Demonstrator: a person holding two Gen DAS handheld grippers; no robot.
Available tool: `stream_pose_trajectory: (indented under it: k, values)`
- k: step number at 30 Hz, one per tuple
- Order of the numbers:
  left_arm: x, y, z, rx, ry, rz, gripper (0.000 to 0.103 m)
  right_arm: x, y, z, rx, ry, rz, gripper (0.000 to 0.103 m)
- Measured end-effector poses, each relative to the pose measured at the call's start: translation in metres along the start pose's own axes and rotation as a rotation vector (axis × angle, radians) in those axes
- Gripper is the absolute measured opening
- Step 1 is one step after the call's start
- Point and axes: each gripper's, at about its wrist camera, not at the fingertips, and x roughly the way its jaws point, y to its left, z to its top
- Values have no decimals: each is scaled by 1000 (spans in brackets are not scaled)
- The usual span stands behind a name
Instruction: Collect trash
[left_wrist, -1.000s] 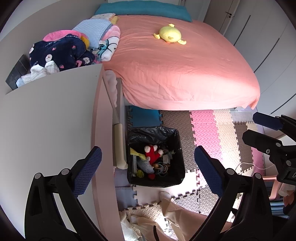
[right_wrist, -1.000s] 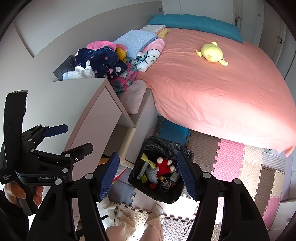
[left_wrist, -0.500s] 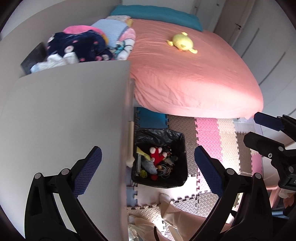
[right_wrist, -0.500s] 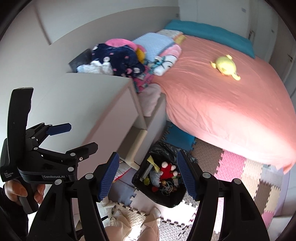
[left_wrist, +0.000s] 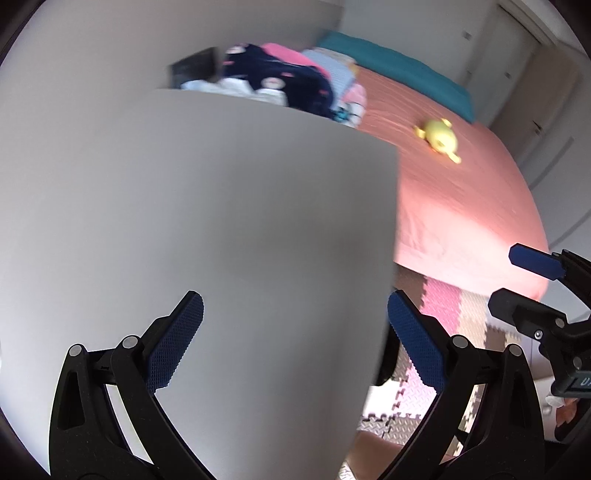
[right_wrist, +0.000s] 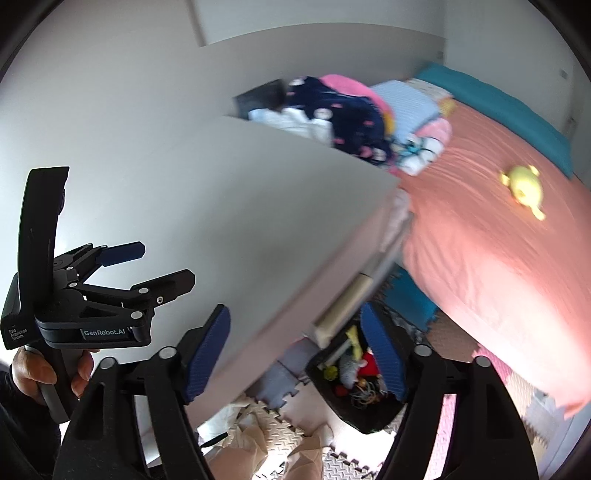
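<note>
My left tool (left_wrist: 295, 325) hangs over the plain grey worktop (left_wrist: 207, 206), pitched steeply downward, its blue pads spread wide with nothing between them. My right tool (right_wrist: 295, 343) tilts down the same way beside the worktop's edge; its jaws are opening and they are empty too. Through the right camera I see the left tool from the side, with a hand (right_wrist: 44, 373) wrapped around its grip at the lower left. The black bin (right_wrist: 362, 380) sits on the foam floor mats (right_wrist: 280, 391) below, between the worktop's side and the pink bed (right_wrist: 491, 240), full of small colourful trash. A yellow plush toy (right_wrist: 522, 188) lies on the bed. Crumpled paper (right_wrist: 251, 432) sits on the mats near the bin.
</note>
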Motion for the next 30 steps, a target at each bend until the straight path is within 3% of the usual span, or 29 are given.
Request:
stream_pose_trajectory:
  k: [13,18,30]
  values:
    - [-60,105,-57,-211,-54,166,97,31,119,17,-169,40,189,94]
    - [-80,135,-85,-285,-72,225,97,42,160,18,-234,48,224,100]
    - [-118,202,-149,-491,-108,374,97,75,246,12,-353,66,254,100]
